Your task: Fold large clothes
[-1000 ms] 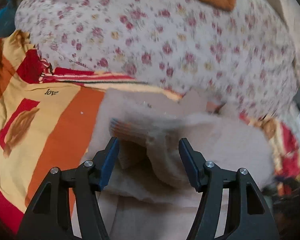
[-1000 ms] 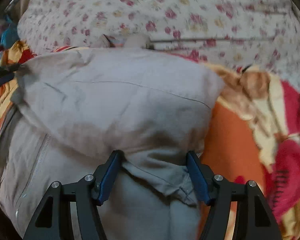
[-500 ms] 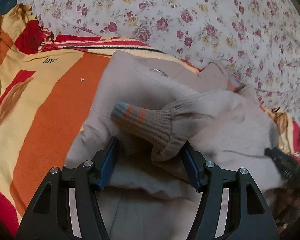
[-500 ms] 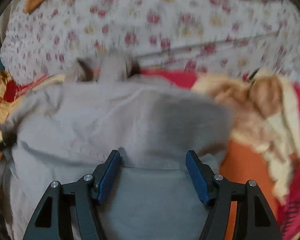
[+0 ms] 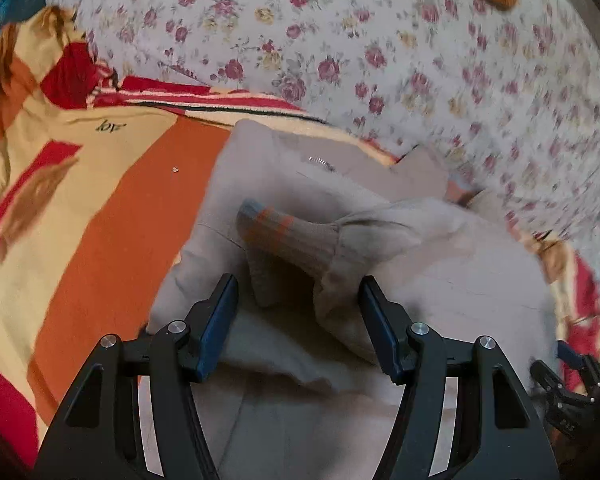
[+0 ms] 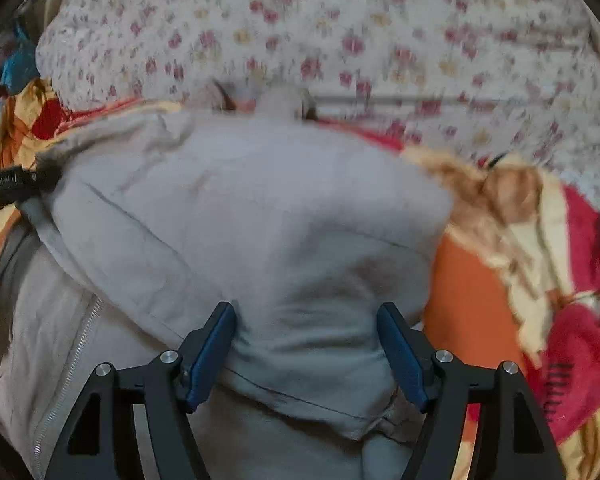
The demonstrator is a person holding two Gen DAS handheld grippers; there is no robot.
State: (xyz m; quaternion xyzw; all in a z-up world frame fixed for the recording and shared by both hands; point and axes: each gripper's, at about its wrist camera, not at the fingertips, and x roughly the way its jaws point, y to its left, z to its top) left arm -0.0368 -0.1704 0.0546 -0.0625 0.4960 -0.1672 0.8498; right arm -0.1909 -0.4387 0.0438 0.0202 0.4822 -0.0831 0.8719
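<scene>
A beige-grey zip jacket (image 5: pixel 440 280) lies on a bed, and its body (image 6: pixel 240 220) fills the right wrist view. One sleeve with a ribbed, orange-striped cuff (image 5: pixel 276 228) is folded across the jacket. My left gripper (image 5: pixel 298 312) is open around that sleeve: the bunched fabric touches the right pad and a gap shows at the left pad. My right gripper (image 6: pixel 306 344) hangs over the jacket's folded edge. Its jaws are opening, with flat fabric between them and neither pad pressing. The zipper (image 6: pixel 66 368) runs down the lower left.
Under the jacket lies an orange, yellow and red blanket (image 5: pixel 100 220), which bunches up at the right (image 6: pixel 540 240). A floral quilt (image 5: pixel 340 40) rises behind it. A black part of the other gripper (image 6: pixel 4 188) pokes in at the left edge.
The pinched fold of jacket between the right jaws has dropped flat and the jaws stand a little wider. The left gripper stays around the sleeve, and its view has shifted slightly.
</scene>
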